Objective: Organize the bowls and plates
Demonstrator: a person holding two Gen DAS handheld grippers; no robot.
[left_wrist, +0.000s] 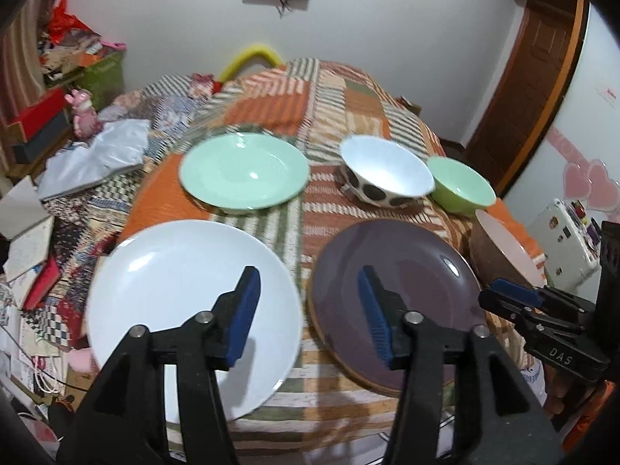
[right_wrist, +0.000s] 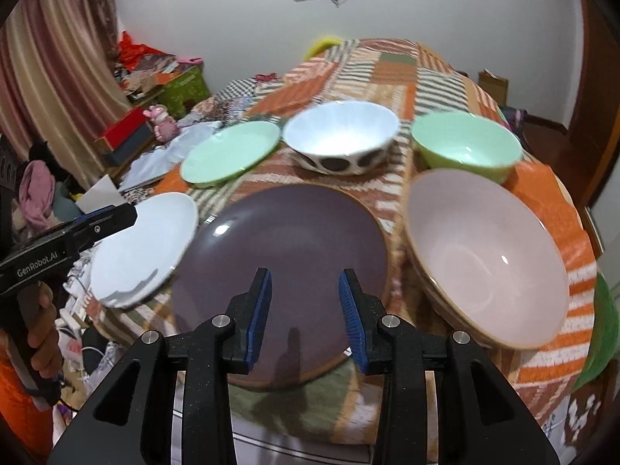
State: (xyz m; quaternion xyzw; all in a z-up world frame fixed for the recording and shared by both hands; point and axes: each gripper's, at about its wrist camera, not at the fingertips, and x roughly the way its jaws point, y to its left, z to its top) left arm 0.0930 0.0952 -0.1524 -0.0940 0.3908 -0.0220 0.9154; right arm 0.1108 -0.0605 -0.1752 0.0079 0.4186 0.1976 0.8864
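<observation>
On the patchwork-covered table (left_wrist: 333, 89) lie a white plate (left_wrist: 186, 302), a purple plate (left_wrist: 410, 290) and a mint plate (left_wrist: 244, 170). Behind them stand a dotted white bowl (left_wrist: 387, 174), a green bowl (left_wrist: 461, 186) and a pink bowl (left_wrist: 503, 248). My left gripper (left_wrist: 308, 310) hovers open over the gap between the white and purple plates, holding nothing. In the right wrist view my right gripper (right_wrist: 305, 290) is open and empty above the purple plate (right_wrist: 286, 232), with the pink bowl (right_wrist: 484, 255) to its right.
Left of the table are a grey plastic bag (left_wrist: 97, 155), books, boxes and a pink figurine (left_wrist: 83, 114). A wooden door (left_wrist: 534, 77) stands at the back right. A hand (right_wrist: 38, 325) holds the left gripper's handle at the left edge.
</observation>
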